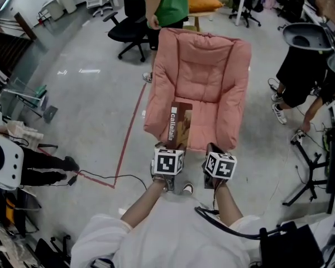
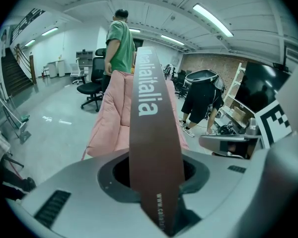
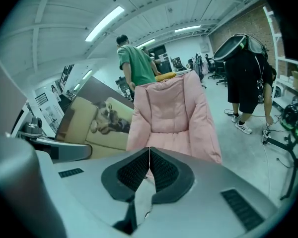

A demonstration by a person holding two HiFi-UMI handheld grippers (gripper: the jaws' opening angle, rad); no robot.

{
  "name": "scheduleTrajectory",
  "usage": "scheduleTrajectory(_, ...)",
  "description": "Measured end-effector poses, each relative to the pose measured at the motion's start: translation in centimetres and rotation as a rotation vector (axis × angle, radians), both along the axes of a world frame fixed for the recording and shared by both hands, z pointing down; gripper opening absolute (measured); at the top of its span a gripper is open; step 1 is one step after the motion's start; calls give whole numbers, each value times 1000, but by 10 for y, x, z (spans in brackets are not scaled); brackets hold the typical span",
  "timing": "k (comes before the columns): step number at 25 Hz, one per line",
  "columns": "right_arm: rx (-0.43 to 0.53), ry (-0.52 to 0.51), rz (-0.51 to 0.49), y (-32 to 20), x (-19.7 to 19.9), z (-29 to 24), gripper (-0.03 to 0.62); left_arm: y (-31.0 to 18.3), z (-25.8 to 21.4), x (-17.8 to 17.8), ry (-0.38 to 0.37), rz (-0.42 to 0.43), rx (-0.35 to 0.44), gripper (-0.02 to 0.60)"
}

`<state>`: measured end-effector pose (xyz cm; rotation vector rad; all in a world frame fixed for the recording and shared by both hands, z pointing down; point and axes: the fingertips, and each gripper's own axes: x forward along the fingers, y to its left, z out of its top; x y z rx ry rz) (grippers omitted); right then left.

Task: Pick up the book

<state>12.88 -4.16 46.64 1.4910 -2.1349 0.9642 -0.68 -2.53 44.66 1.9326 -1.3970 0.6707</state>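
Note:
A brown-spined book (image 1: 179, 125) with white lettering stands edge-up in my left gripper (image 1: 168, 149), held above the front of a pink cushioned chair (image 1: 201, 74). In the left gripper view the book's spine (image 2: 151, 133) runs up between the jaws, which are shut on it. The right gripper view shows the book's cover (image 3: 97, 118), a dog on a sofa, at the left. My right gripper (image 1: 215, 152) hangs just right of the book, over the chair's front edge, its pads (image 3: 149, 170) closed together with nothing between them.
A person in a green shirt (image 1: 168, 1) stands behind the chair, next to a black office chair (image 1: 128, 29). Another person in black (image 1: 301, 74) bends over at the right. A red tape line (image 1: 128, 133) crosses the grey floor. Stands and cables (image 1: 312, 172) crowd the right side.

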Motion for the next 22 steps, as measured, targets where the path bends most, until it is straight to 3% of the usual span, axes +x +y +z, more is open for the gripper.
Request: scheduleTrajectory(22, 54, 87, 11, -1, -17, -15, 29, -3, -2, -12, 18, 44, 14, 146)
